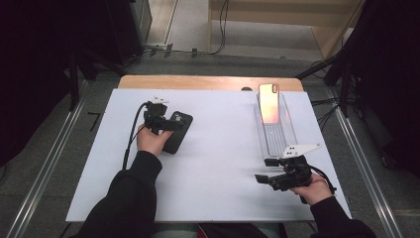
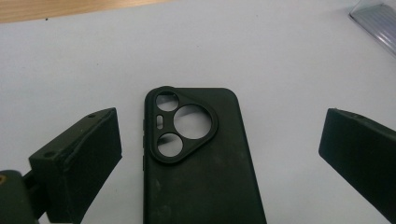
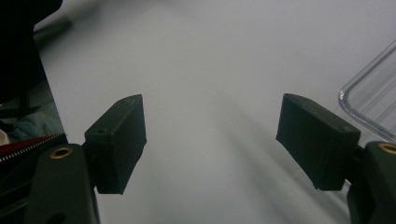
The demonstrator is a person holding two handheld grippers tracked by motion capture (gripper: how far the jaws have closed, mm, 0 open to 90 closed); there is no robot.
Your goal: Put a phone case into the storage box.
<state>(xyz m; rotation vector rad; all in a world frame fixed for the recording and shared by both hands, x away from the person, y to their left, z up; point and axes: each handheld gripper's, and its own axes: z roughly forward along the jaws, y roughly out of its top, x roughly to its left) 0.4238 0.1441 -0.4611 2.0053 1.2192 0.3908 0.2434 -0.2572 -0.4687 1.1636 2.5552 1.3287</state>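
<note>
The white table (image 1: pixel 223 163) spreads under both my grippers, with a clear tray (image 1: pixel 275 130) ahead of my right gripper (image 1: pixel 270 174) and a phone (image 1: pixel 269 102) propped upright at the tray's far end, its glossy back glowing orange. That right gripper sits low near the table's near edge, jaws spread wide with nothing between them, the tray's rounded corner (image 3: pixel 369 102) just off to its right.

The move ahead turns on my left gripper (image 2: pixel 219 154). Its jaws stand released, wide apart, and the black phone case (image 2: pixel 201 163) lies flat on the table directly between and slightly ahead of them, touching neither jaw. The case's long axis runs straight away from me along the gripper's own line, so its two long sides face my two jaws; I judge that closing would pinch it across its width. My left hand is by far the nearer one; the right is well apart from the case.

The case is matte black, back face up, rounded at the corners, with a raised triangular camera island (image 2: pixel 180 123) at its far end holding three round cut-outs and a small slot, and side-button bumps on its left edge.
</note>
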